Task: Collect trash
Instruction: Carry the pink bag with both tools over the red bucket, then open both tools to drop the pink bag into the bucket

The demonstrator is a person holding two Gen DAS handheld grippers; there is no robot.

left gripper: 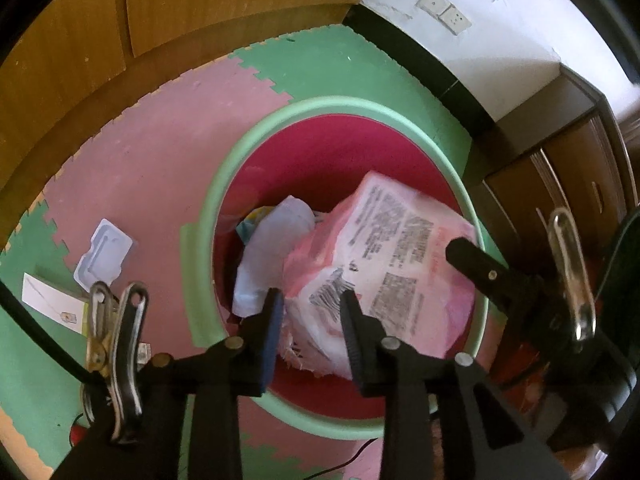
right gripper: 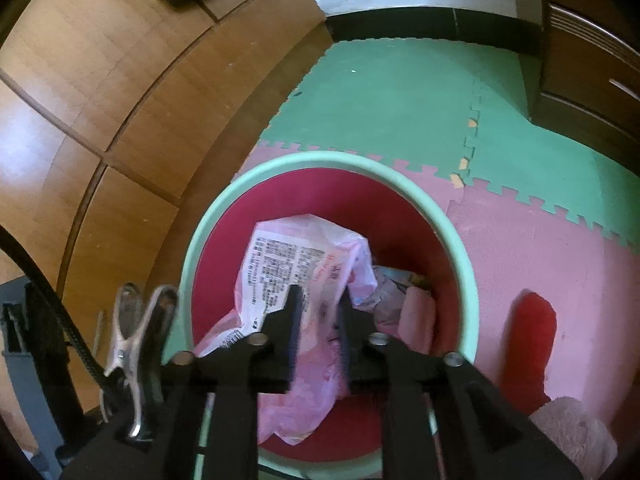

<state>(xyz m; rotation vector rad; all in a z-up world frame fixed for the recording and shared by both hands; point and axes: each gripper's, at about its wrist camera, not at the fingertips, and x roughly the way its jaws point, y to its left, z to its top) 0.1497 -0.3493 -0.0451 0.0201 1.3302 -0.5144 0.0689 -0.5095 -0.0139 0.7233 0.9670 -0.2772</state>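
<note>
Pink plastic fills the middle of both views: a crumpled pink wrapper (right gripper: pixel 304 280) printed with black text hangs over the bin (right gripper: pixel 460 248), a pail with a pale green rim and a deep red inside that stands on the foam floor mat (right gripper: pixel 540 240). In the right wrist view the right gripper (right gripper: pixel 318 312) has its two fingers drawn close on a fold of that wrapper, so it appears to be pinching it, with the printed panel rising toward the upper centre of the frame and loose film trailing down to the lower centre. In the left wrist view the left gripper (left gripper: pixel 310 304) shows a clear gap between its fingers and seems to clamp nothing; the wrapper (left gripper: pixel 400 248) lies just ahead and slightly right of them, its long axis slanting from lower left to upper right. Other trash sits deeper in the bin, including a pale blue-white packet (left gripper: pixel 272 248). The wrapper is already above the bin mouth, so my judgement is that release falls to the right hand. A clear blister tray (left gripper: pixel 104 252) and a white card (left gripper: pixel 52 300) lie on the mat at the left edge of the left view, nearer the left gripper.
</note>
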